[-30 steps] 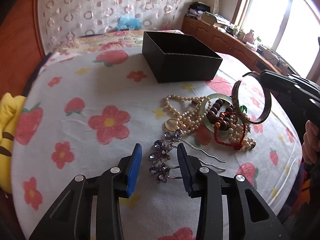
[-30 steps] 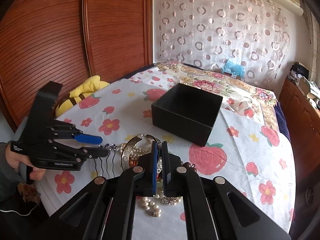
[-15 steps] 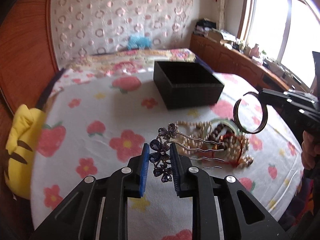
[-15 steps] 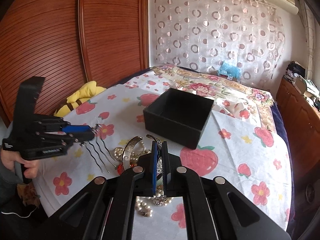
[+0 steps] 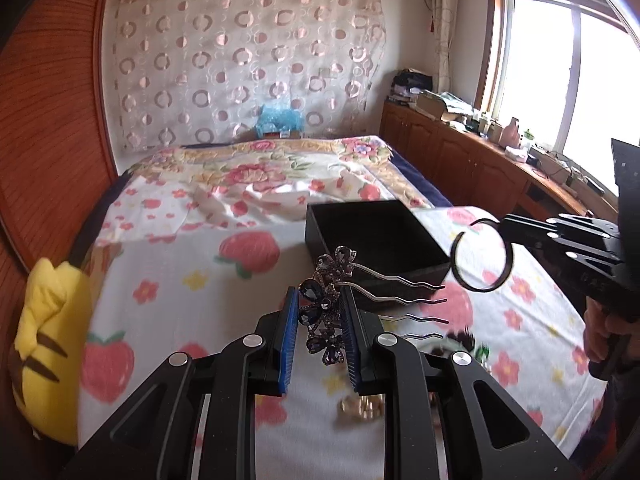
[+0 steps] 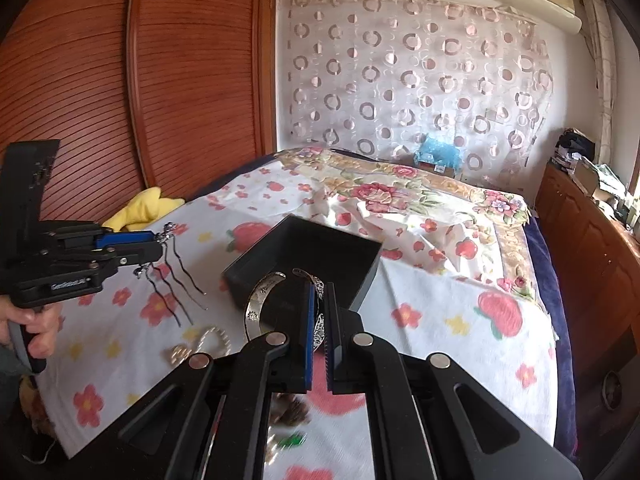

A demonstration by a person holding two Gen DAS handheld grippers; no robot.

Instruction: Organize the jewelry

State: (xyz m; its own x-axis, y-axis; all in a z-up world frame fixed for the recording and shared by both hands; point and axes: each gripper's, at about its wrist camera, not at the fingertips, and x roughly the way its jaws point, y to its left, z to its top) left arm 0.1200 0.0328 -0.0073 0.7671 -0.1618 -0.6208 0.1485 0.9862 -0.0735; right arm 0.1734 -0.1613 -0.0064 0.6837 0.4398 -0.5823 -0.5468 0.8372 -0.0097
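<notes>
My left gripper (image 5: 318, 304) is shut on a purple jewelled hair comb (image 5: 326, 312), held above the bed with its wavy metal prongs (image 5: 404, 300) pointing right. It also shows in the right wrist view (image 6: 160, 246). My right gripper (image 6: 319, 300) is shut on a silver open bangle (image 6: 260, 300), seen as a ring in the left wrist view (image 5: 482, 256). An open black box (image 5: 376, 240) stands ahead of both grippers on the flowered cloth, also in the right wrist view (image 6: 308, 256). Both held pieces hang just short of the box.
Pearls and a gold ring (image 6: 200, 344) lie on the cloth below the grippers, with blurred beads (image 6: 292, 412) under the right one. A yellow plush (image 5: 48, 340) sits at the left edge. Wooden cabinets (image 5: 460, 156) run along the right.
Both grippers rose and moved toward the box. The left closed on the hair comb and lifted it off the cloth. The bangle stays gripped in the right.
</notes>
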